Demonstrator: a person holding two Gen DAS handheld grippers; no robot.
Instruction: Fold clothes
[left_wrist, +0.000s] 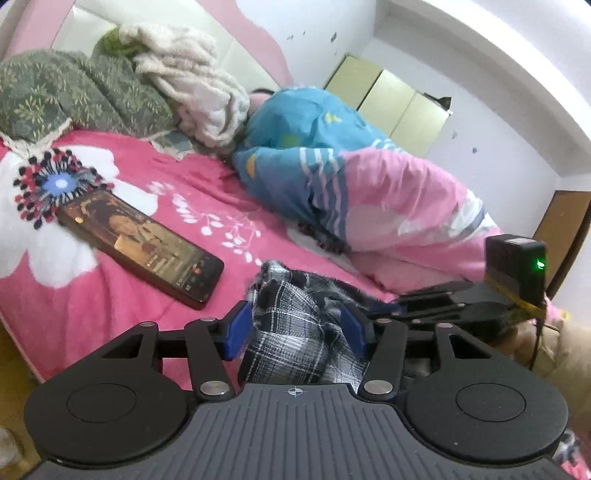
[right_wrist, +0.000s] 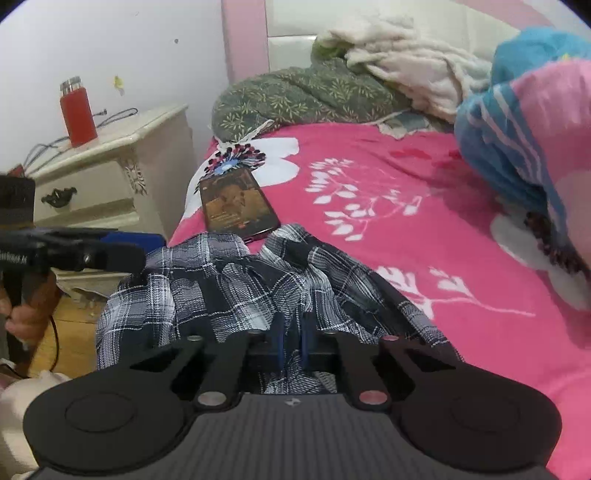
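A black-and-white plaid garment (right_wrist: 236, 280) lies bunched at the near edge of the pink flowered bed (right_wrist: 424, 229). My right gripper (right_wrist: 291, 343) is shut on a fold of it, the blue pads nearly together. In the left wrist view my left gripper (left_wrist: 295, 325) has its blue pads apart with a bunch of the plaid garment (left_wrist: 295, 332) between them; it looks open around the cloth. The left gripper also shows at the left of the right wrist view (right_wrist: 122, 251), over the garment's left part. The right gripper's body shows in the left wrist view (left_wrist: 480, 295).
A phone (left_wrist: 140, 243) with a lit screen lies on the bed just beyond the garment. A rolled blue and pink quilt (left_wrist: 362, 184), a green quilt (left_wrist: 74, 92) and a cream blanket (left_wrist: 195, 81) lie behind. A nightstand (right_wrist: 110, 166) with a red bottle (right_wrist: 77, 110) stands left of the bed.
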